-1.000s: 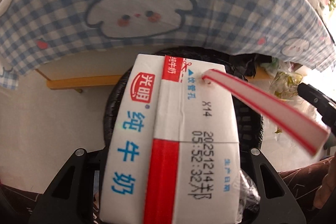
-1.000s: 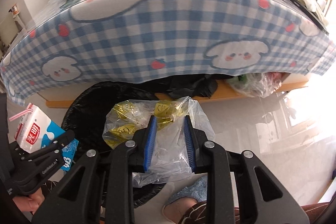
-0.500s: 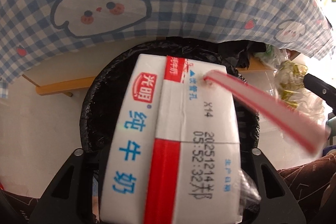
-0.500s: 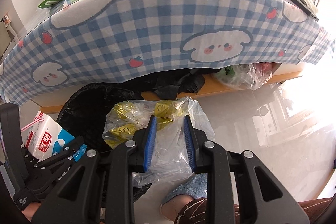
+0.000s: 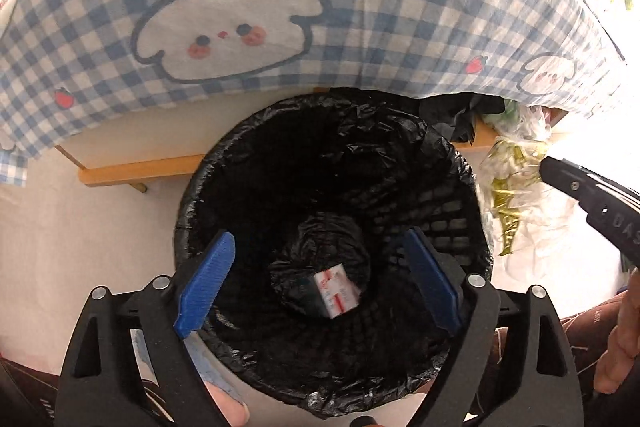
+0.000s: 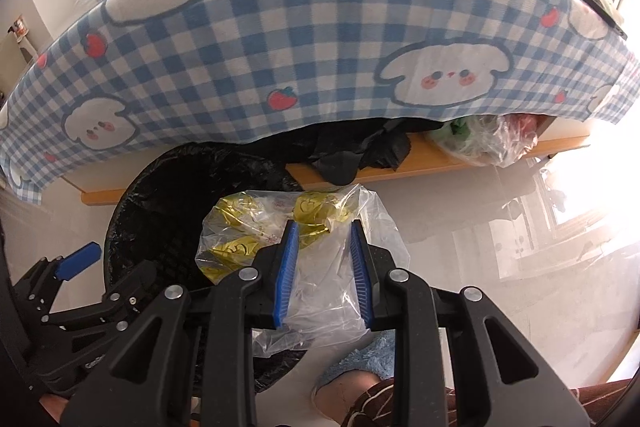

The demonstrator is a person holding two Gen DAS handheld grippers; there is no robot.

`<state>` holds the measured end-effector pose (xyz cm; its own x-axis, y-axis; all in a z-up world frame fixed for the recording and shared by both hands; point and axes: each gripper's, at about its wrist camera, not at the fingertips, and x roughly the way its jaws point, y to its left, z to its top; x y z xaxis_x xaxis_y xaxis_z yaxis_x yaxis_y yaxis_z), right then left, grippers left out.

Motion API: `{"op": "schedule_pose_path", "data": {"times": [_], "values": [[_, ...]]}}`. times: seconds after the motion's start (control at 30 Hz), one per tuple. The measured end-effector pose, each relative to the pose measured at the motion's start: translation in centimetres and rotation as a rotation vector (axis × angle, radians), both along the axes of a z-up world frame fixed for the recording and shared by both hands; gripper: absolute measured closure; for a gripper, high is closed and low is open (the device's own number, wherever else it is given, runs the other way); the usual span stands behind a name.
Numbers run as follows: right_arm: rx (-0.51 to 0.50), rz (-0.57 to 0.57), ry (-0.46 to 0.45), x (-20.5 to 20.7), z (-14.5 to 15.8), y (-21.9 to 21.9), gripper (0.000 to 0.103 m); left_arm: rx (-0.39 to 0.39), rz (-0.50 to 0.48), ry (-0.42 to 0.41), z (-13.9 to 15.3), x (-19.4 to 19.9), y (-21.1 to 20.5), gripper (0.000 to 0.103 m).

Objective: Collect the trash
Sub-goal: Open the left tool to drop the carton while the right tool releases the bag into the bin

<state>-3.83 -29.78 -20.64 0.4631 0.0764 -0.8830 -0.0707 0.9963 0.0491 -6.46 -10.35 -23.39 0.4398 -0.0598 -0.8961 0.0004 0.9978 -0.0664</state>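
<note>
The right claw [image 6: 325, 269], clamped on the clear plastic bag of gold wrappers [image 6: 280, 235], hangs beside the black-lined bin [image 6: 168, 187] at its ten o'clock, while the left claw [image 5: 318, 281] gapes empty above the milk carton [image 5: 336, 291] inside.

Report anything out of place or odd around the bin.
Nothing looks spilled or damaged. The milk carton lies at the bottom of the trash bin, under the open left gripper. The right gripper is shut on the plastic bag of gold wrappers, beside the bin rather than in it.
</note>
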Motion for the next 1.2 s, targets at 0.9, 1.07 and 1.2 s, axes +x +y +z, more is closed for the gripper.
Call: {"op": "schedule_pose_path", "data": {"times": [0.9, 1.07, 1.2], "values": [[-0.010, 0.160, 0.020, 1.0, -2.0, 10.0, 0.078, 0.029, 0.172, -0.041, 3.9, -0.5, 11.5, 0.006], [-0.005, 0.164, 0.017, 1.2, -2.3, 11.1, 0.078, 0.024, 0.177, -0.042, 4.3, -0.5, 12.5, 0.006], [-0.007, 0.172, 0.017, 1.4, -2.6, 11.5, 0.077, 0.032, 0.166, -0.033, 3.9, -0.4, 12.4, 0.006]]}}
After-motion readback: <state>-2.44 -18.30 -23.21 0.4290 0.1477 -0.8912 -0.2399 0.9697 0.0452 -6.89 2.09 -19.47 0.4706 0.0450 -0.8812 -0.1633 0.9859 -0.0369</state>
